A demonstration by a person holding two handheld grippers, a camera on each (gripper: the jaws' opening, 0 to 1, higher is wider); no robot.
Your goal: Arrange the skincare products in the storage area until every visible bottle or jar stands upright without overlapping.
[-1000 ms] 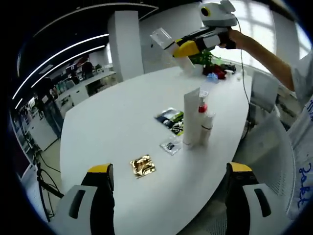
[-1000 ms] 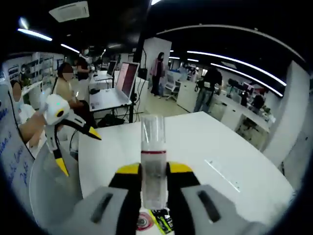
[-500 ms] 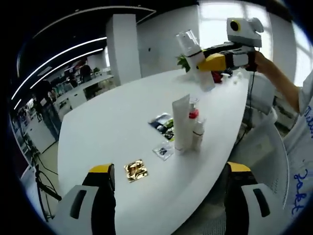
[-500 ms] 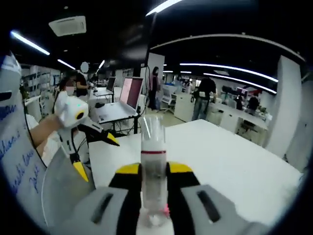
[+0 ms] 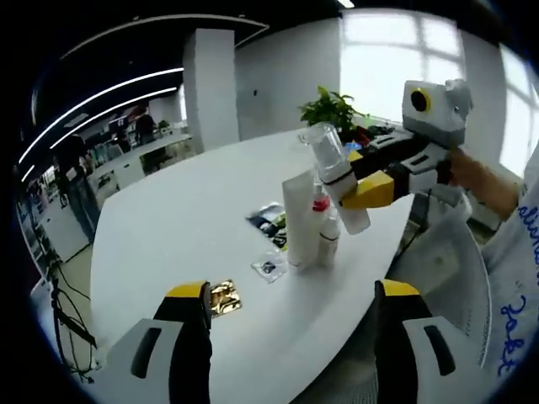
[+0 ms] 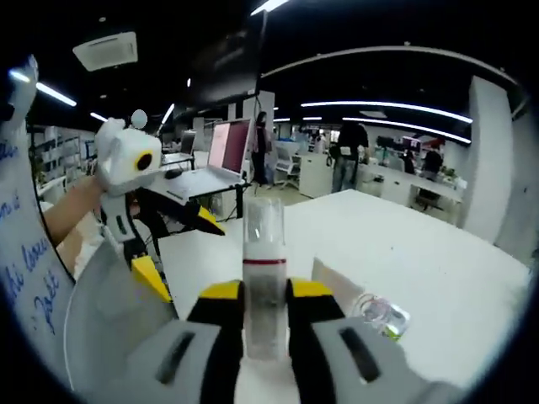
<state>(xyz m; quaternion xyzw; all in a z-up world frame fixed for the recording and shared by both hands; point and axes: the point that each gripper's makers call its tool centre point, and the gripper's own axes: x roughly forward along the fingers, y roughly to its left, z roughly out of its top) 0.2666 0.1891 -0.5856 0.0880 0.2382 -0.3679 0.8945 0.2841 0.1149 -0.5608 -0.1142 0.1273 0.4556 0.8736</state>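
While the right gripper (image 5: 364,187) pinched a clear-capped bottle (image 5: 335,173), it hung above the white tube (image 5: 297,219). The left gripper (image 5: 289,337) stood spread wide over the table (image 5: 160,227).

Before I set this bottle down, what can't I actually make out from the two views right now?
- The clear-capped bottle: its base is hidden between the right tool's jaws in the right gripper view.
- The red-collared bottle and small bottle: partly hidden behind the white tube and the held bottle in the left gripper view.
- Print on the flat sachets: too small to read.
- The gold packet: partly covered by a jaw of the left tool.
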